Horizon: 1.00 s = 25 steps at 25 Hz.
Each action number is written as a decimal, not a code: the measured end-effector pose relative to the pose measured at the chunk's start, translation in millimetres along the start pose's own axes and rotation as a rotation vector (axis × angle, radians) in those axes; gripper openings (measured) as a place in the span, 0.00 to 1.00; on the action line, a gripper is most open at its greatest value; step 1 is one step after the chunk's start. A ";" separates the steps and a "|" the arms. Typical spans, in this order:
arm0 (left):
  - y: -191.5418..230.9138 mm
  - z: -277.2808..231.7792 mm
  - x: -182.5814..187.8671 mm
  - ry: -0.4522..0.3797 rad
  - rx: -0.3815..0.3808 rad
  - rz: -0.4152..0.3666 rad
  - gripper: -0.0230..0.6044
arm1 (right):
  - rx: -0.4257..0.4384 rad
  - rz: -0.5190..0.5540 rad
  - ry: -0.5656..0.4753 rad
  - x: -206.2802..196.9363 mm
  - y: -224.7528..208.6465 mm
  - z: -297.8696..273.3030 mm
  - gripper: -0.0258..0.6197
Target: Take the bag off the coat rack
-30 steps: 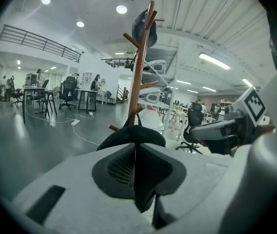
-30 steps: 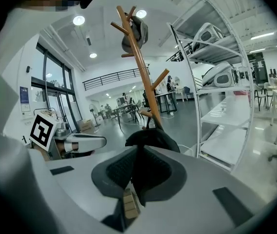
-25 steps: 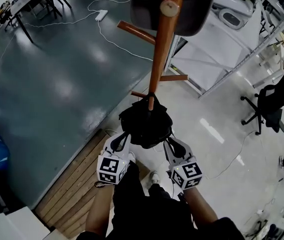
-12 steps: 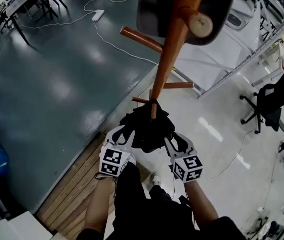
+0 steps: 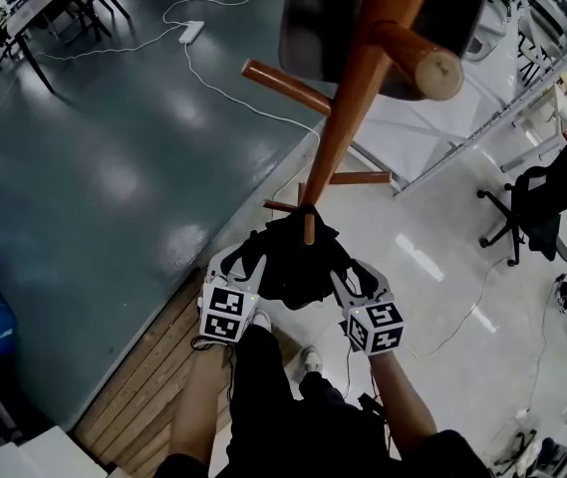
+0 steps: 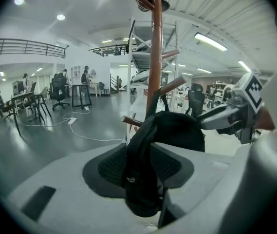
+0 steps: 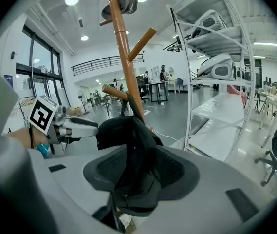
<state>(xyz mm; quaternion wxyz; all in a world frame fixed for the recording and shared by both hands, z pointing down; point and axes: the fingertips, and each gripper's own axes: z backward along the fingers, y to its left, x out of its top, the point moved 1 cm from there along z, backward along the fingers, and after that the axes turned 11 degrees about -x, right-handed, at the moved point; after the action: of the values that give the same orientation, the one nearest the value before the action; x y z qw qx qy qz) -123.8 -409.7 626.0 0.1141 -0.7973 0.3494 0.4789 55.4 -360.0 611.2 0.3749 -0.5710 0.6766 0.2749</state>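
Limp, likely light black fabric bag (image 5: 293, 257) is hanging on a brown wooden coat rack's (image 5: 358, 98) low peg. Left gripper (image 5: 235, 263) and right gripper (image 5: 355, 275) are opening, cloth lying between their jaws; gripping bunched fabric near the peg seems best.

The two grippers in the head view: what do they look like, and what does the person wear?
The left gripper and right gripper are pale grey with dark textured pads; each carries a white cube of black square markers. Both pairs of jaws are opening, black bag fabric between them. The person wears dark clothes; forearms bare.
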 end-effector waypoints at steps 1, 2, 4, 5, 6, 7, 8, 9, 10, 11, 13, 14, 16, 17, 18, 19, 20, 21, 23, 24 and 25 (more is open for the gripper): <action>1.1 -0.8 0.4 0.004 0.004 -0.010 0.29 | -0.004 0.001 -0.001 -0.2 -1.2 -1.8 0.28; 2.1 -1.4 1.3 0.008 0.008 -0.021 0.29 | -0.009 0.001 -0.003 0.2 -2.3 -2.9 0.28; 4.2 -1.9 3.6 0.017 0.011 -0.037 0.30 | -0.018 0.000 -0.006 2.1 -4.3 -3.9 0.28; 5.4 -2.3 4.2 0.023 0.008 -0.039 0.31 | -0.023 0.001 -0.005 2.9 -5.0 -4.2 0.28; 6.6 -3.3 3.9 0.030 0.004 -0.039 0.31 | -0.028 0.003 -0.006 3.5 -5.8 -4.5 0.28; 8.1 -5.3 2.6 0.038 -0.001 -0.038 0.32 | -0.034 0.008 -0.008 3.7 -6.7 -5.1 0.28; 9.7 -7.8 0.8 0.047 -0.004 -0.039 0.32 | -0.041 0.014 -0.010 3.8 -7.8 -6.0 0.28; 11.0 -10.5 -1.2 0.054 -0.008 -0.039 0.32 | -0.048 0.018 -0.012 4.2 -9.0 -6.8 0.28; 11.5 -13.0 -2.9 0.058 -0.014 -0.037 0.33 | -0.055 0.020 -0.013 4.8 -10.5 -7.5 0.28; 11.3 -15.2 -4.1 0.060 -0.022 -0.033 0.33 | -0.061 0.019 -0.014 5.6 -12.2 -8.0 0.28; 9.9 -18.7 -5.6 0.058 -0.039 -0.023 0.33 | -0.071 0.019 -0.013 6.3 -16.3 -10.0 0.29; 9.6 -20.1 -6.0 0.055 -0.042 -0.021 0.33 | -0.073 0.022 -0.008 5.6 -18.2 -12.0 0.29; 10.2 -22.4 -6.6 0.052 -0.047 -0.020 0.33 | -0.068 0.030 0.011 1.5 -20.4 -18.1 0.30; 10.7 -23.4 -6.8 0.053 -0.050 -0.020 0.33 | -0.063 0.034 0.023 -1.4 -20.9 -21.5 0.31; 11.1 -24.1 -6.8 0.055 -0.053 -0.021 0.33 | -0.058 0.036 0.035 -4.6 -21.2 -24.7 0.31; 11.5 -24.5 -6.6 0.056 -0.056 -0.021 0.33 | -0.053 0.034 0.047 -7.7 -21.4 -27.5 0.31; 11.9 -24.7 -6.2 0.057 -0.059 -0.022 0.33 | -0.047 0.024 0.057 -10.3 -21.4 -29.9 0.31; 12.4 -25.0 -5.9 0.057 -0.062 -0.024 0.33 | -0.041 0.008 0.064 -12.1 -21.1 -31.6 0.31; 13.1 -26.3 -5.7 0.060 -0.068 -0.034 0.33 | -0.034 -0.022 0.068 -13.6 -20.3 -33.9 0.31; 13.0 -27.2 -5.9 0.064 -0.070 -0.041 0.33 | -0.033 -0.029 0.066 -13.8 -19.8 -34.6 0.31; 12.5 -28.0 -6.3 0.067 -0.074 -0.045 0.33 | -0.032 -0.032 0.063 -14.0 -19.3 -35.0 0.31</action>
<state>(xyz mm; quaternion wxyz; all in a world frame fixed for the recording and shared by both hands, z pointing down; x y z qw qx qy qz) -114.9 -430.5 647.6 0.0837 -0.8243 0.3169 0.4616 68.5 -383.9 643.7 0.3483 -0.5961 0.6745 0.2615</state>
